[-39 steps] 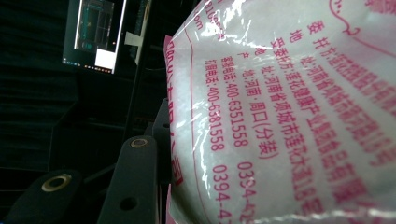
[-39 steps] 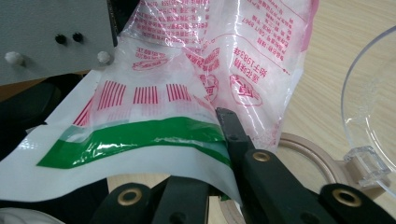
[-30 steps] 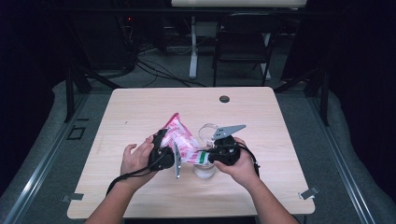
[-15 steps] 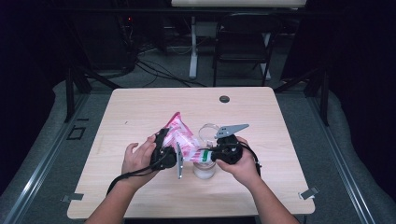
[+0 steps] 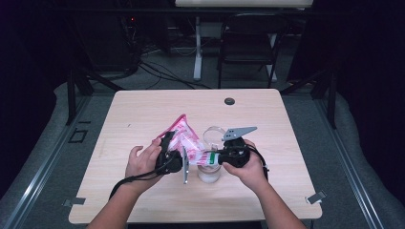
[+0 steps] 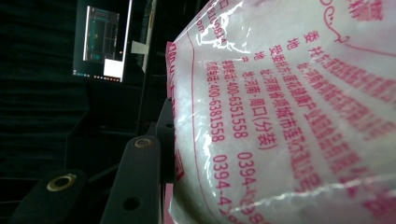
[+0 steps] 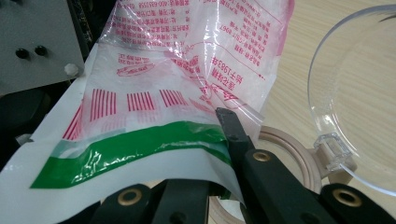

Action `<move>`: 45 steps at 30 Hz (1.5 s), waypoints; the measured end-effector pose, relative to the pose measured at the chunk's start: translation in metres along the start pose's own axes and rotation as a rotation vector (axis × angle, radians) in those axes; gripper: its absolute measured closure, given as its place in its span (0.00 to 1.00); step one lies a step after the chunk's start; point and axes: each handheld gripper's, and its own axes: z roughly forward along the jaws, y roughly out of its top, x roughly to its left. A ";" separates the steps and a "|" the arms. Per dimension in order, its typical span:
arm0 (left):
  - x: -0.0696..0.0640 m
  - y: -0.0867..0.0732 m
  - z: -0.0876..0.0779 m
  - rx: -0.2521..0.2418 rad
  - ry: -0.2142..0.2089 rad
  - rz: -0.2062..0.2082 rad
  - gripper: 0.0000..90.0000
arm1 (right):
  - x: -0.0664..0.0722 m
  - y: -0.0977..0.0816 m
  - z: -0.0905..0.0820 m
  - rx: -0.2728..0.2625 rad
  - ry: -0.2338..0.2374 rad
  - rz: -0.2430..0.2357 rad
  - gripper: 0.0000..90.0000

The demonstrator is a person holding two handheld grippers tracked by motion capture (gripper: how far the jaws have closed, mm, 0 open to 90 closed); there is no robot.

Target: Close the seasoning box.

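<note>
A pink-and-white printed plastic bag (image 5: 184,138) of white grains is held up between both hands over the middle of the table. My left gripper (image 5: 175,149) is shut on the bag's body; in the left gripper view the bag (image 6: 289,116) bulges against one black finger (image 6: 140,182) and hides the other. My right gripper (image 5: 214,157) is shut on the bag's flat green-striped end (image 7: 140,149), with one finger (image 7: 233,130) lying on top of it. A clear glass jar (image 5: 209,172) stands right under that end, its wooden rim (image 7: 289,149) showing and its hinged glass lid (image 7: 355,93) swung open.
The wooden table (image 5: 286,200) has a small black round cap (image 5: 229,101) near its far edge. A dark chair (image 5: 248,43) and cables stand on the floor beyond. The left gripper's grey plate (image 7: 37,42) sits close to the bag in the right gripper view.
</note>
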 end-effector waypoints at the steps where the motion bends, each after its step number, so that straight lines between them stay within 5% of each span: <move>1: 0.000 0.000 0.000 -0.003 0.004 0.007 0.70 | 0.000 0.000 0.000 0.000 -0.002 -0.001 1.00; 45: 0.000 0.005 -0.007 -0.035 0.075 0.076 0.71 | -0.002 -0.011 0.003 0.033 -0.015 0.022 1.00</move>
